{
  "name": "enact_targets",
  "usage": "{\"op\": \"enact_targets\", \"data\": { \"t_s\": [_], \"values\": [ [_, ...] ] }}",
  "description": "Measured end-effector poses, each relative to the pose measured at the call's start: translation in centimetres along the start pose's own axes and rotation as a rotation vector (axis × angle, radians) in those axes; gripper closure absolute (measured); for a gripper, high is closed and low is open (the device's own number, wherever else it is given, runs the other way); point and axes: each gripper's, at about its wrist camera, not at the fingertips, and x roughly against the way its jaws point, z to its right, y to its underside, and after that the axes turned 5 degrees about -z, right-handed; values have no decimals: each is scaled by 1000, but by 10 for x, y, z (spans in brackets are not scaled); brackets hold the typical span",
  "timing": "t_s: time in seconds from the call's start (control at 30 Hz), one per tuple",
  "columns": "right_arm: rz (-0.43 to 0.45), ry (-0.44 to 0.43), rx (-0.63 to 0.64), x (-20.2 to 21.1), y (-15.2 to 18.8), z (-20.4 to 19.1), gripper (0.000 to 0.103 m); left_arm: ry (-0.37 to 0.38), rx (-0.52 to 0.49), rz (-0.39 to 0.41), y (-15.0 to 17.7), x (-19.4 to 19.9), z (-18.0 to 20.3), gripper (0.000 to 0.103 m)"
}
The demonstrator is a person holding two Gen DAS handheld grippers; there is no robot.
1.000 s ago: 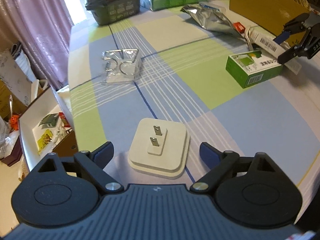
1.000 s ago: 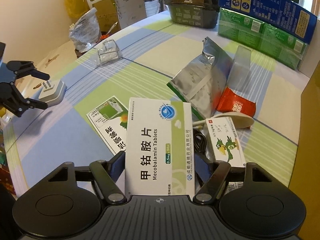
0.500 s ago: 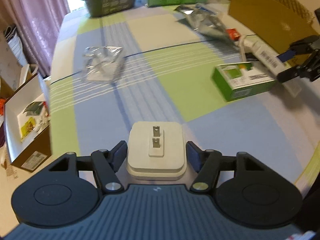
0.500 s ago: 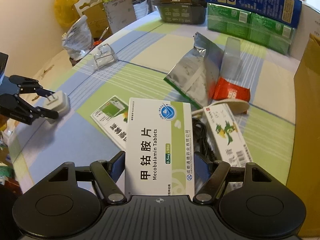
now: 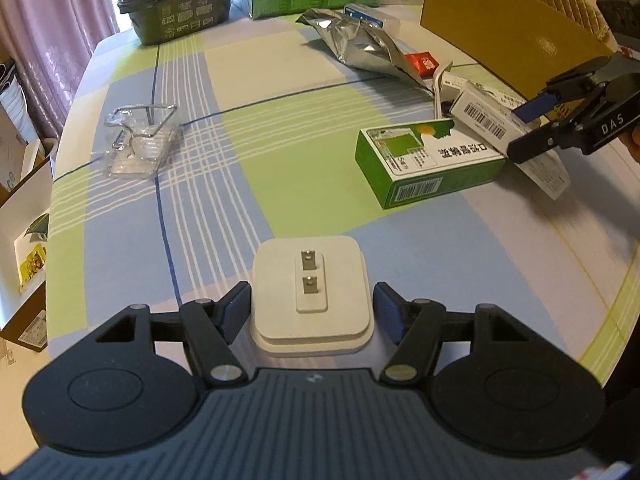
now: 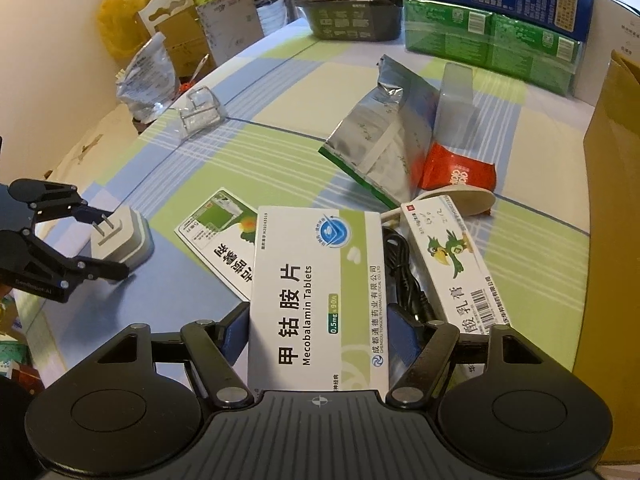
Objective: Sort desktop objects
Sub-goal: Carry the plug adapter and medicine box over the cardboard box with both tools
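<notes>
Two items are in hand and nearly everything else is unsorted, so I judge the task to be at an early stage. At the bottom centre of the left wrist view, the left gripper (image 5: pixel 312 306) has its fingers flanking the white plug adapter (image 5: pixel 310 294); the pads look to be touching its sides or very nearly, and I cannot tell for certain that they are clamped. At the bottom centre of the right wrist view, the right gripper (image 6: pixel 318 334) is closed on the white tablet box (image 6: pixel 318 292), which stands up between its fingers.

Left on the checked tablecloth (image 5: pixel 248 144) are a green medicine box (image 5: pixel 428 160) right of centre, a silver foil bag (image 6: pixel 384 140) and red packet (image 6: pixel 456 170) at centre right of the right wrist view, a parrot-printed box (image 6: pixel 456 260) beside a black cable (image 6: pixel 404 272), and a clear plastic tray (image 5: pixel 140 140) at left of the left wrist view.

Open room lies in the middle of the cloth, between the tray and the green box. The table edge runs down the left side of the left wrist view, near the tray, with an open carton (image 5: pixel 24 216) below it. A brown cardboard box (image 5: pixel 512 28) walls off the upper right.
</notes>
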Motion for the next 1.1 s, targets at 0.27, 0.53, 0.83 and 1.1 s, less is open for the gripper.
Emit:
{"op": "enact_targets", "data": {
  "t_s": [0.27, 0.53, 0.83, 1.1],
  "values": [
    [79, 24, -43, 21, 5, -2, 35, -46, 49, -14, -3, 6, 8, 43],
    [188, 66, -109, 83, 5, 3, 35, -60, 54, 64, -46, 44, 40, 43],
    [302, 220, -196, 187, 3, 51, 35, 20, 11, 203, -139, 85, 126, 43],
    [290, 335, -332, 233, 19, 130, 35, 117, -55, 253, -227, 82, 207, 43]
  ]
}}
